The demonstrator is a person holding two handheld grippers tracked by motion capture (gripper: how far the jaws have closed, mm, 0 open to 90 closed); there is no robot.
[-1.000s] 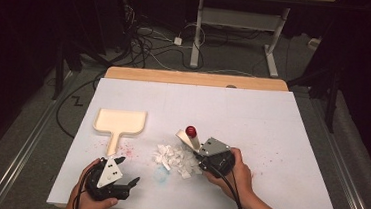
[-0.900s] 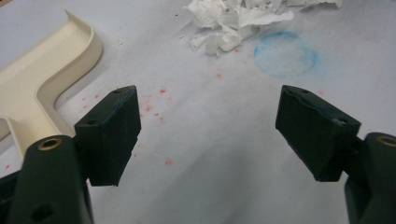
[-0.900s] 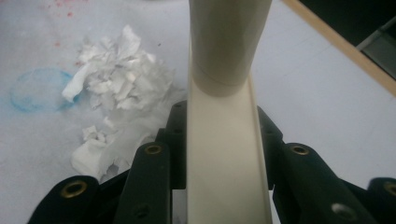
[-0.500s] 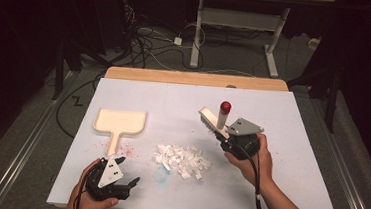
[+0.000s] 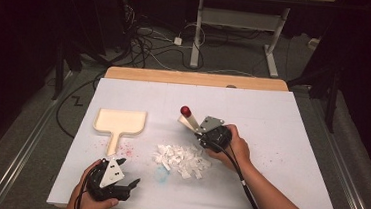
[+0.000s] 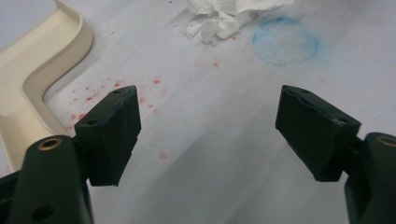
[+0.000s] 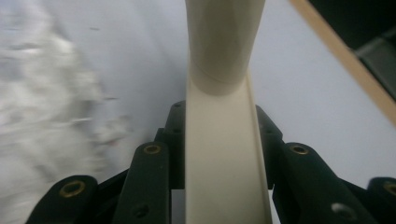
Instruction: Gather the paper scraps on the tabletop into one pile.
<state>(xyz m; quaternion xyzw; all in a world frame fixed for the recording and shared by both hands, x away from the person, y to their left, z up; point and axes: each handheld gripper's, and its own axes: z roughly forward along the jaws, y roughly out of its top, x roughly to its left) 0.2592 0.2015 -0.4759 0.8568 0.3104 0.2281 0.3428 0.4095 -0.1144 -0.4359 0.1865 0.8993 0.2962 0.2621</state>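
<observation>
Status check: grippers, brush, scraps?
Right gripper shut on cream brush, beside paper scraps. Left gripper open, empty. Dustpan apart, nothing blocking.

Dim room: grey floor [image 5: 30, 137] with a tangle of black cables [image 5: 143, 43] behind the table. A white-framed desk [image 5: 240, 23] stands at the rear. Light falls mainly on the white tabletop [image 5: 282, 122]; side walls possibly black curtains.

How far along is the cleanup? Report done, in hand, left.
Done: the paper scraps lie in one pile. In hand: the right gripper is shut on a cream tool beside the pile. Left: the dustpan holds no scraps, and the left gripper is open, not yet on it.
</observation>
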